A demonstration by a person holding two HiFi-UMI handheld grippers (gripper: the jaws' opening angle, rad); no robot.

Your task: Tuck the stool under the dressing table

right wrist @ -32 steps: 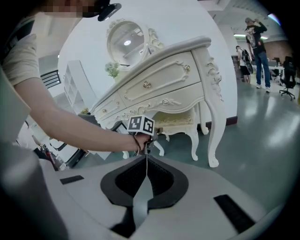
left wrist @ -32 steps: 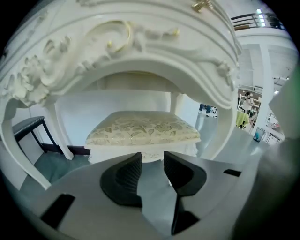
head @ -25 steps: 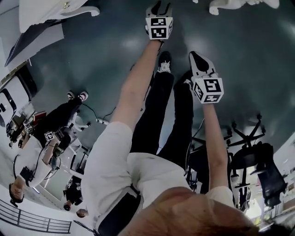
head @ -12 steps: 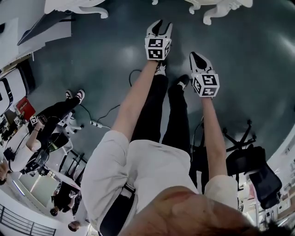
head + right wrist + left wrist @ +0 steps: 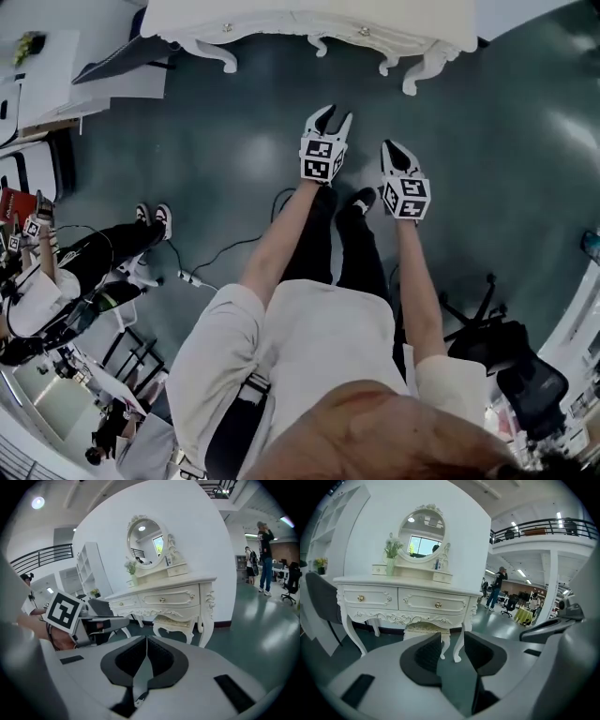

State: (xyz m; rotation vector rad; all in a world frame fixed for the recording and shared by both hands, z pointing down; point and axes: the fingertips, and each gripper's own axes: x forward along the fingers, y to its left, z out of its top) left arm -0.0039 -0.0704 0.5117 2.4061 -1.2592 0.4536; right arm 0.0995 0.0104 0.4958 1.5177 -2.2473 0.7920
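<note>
The white carved dressing table stands ahead by the wall, with an oval mirror on top. The cushioned stool sits between the table's legs, under the drawers; it also shows in the right gripper view as the stool. In the head view the tabletop hides it. My left gripper is held in the air facing the table, open with nothing between its jaws. My right gripper hangs beside it, shut and empty. Both are well short of the table.
A grey chair stands left of the table. A seated person and a floor cable are on the left, and an office chair is behind me on the right. Other people stand far off on the right.
Both grippers have risen and come closer together. The dressing table has come further into the head view from the top. The jaws have kept their positions.
</note>
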